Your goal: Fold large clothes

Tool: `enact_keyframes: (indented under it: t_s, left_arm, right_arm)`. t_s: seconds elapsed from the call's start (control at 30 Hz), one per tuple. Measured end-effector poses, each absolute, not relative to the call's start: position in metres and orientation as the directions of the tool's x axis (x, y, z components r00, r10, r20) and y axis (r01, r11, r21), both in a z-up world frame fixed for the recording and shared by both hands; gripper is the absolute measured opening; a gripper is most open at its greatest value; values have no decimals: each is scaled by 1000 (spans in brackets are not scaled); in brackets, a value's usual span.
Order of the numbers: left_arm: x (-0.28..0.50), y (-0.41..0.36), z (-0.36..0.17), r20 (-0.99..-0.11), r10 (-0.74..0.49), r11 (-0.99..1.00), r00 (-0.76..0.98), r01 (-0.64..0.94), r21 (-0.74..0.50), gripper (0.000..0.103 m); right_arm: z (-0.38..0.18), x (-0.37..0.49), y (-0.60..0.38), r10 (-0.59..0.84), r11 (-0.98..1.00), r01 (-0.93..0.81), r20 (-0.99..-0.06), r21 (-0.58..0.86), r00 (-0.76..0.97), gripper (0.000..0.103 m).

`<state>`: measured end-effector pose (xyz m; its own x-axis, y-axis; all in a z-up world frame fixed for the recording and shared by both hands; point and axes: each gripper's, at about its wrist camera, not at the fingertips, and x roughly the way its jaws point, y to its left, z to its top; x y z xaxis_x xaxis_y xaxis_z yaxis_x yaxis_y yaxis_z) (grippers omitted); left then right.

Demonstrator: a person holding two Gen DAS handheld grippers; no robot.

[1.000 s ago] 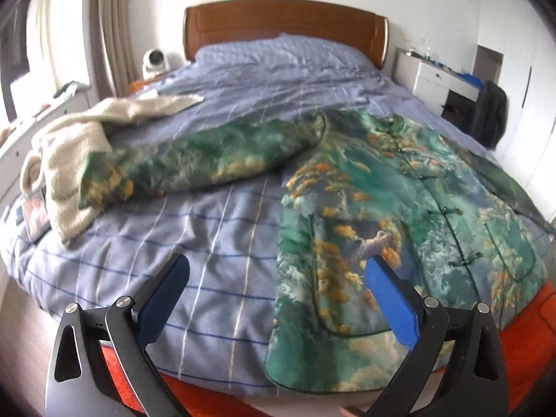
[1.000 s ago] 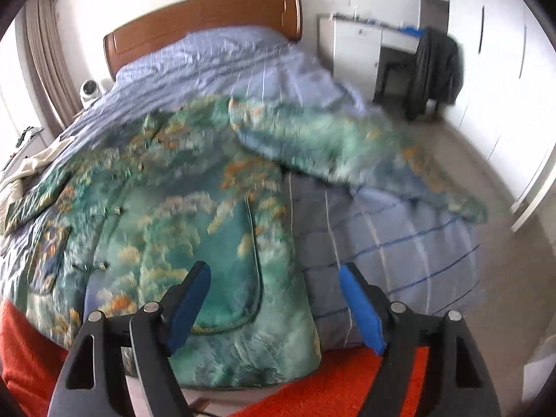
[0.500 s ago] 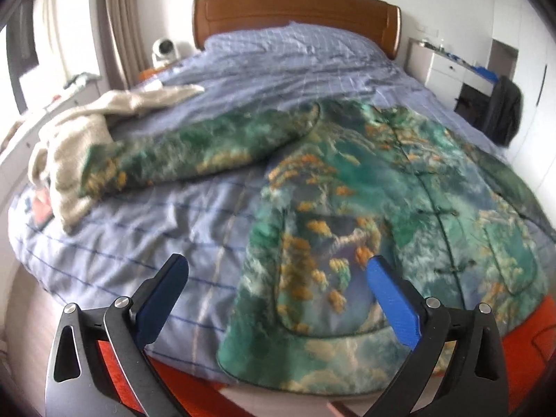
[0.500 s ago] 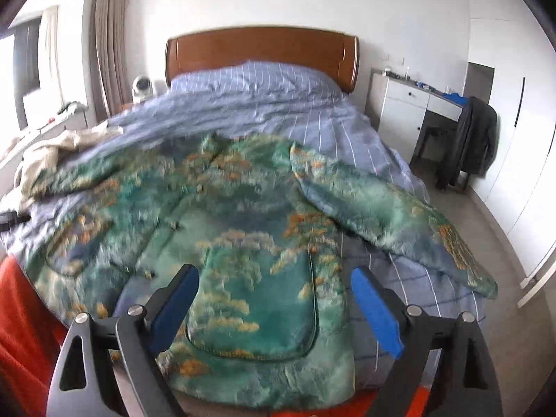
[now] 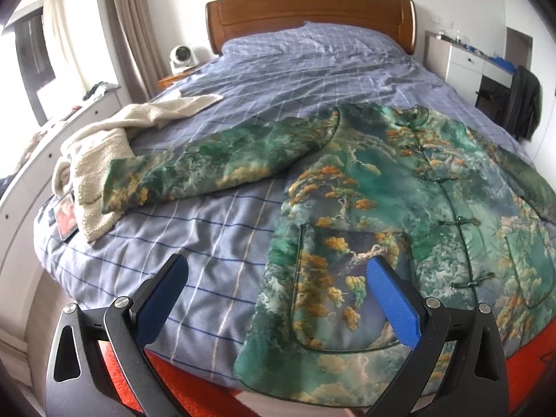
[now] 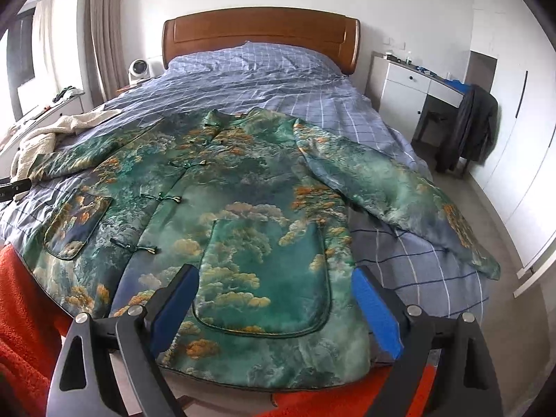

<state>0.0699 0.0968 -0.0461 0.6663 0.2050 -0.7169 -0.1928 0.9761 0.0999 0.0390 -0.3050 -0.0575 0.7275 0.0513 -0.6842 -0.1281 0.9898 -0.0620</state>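
The jacket (image 6: 243, 208) is laid flat, front up, across the foot half of the bed (image 6: 264, 80), its collar toward the headboard (image 6: 260, 31) and its hem at the foot edge. One sleeve (image 5: 215, 163) is stretched toward the bed's left edge, where its cuff lies on a fleece blanket (image 5: 100, 160) bunched at that edge. The other sleeve (image 6: 399, 194) is spread toward the right edge, its cuff hanging over it. A small fan (image 6: 139, 69) is placed left of the headboard. A desk (image 6: 417, 83) stands right of the bed, and a chair draped with a coat (image 6: 476, 128) is set before it.
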Motion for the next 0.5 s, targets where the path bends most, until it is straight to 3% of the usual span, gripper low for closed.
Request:
enact_keyframes:
  t_s: [0.5]
  left_arm:
    - [79,86,-47,-732,211,975,648,-195,108,102]
  right_arm:
    - [-54,52,-302,-78,979,-75,-687,-189,722,91]
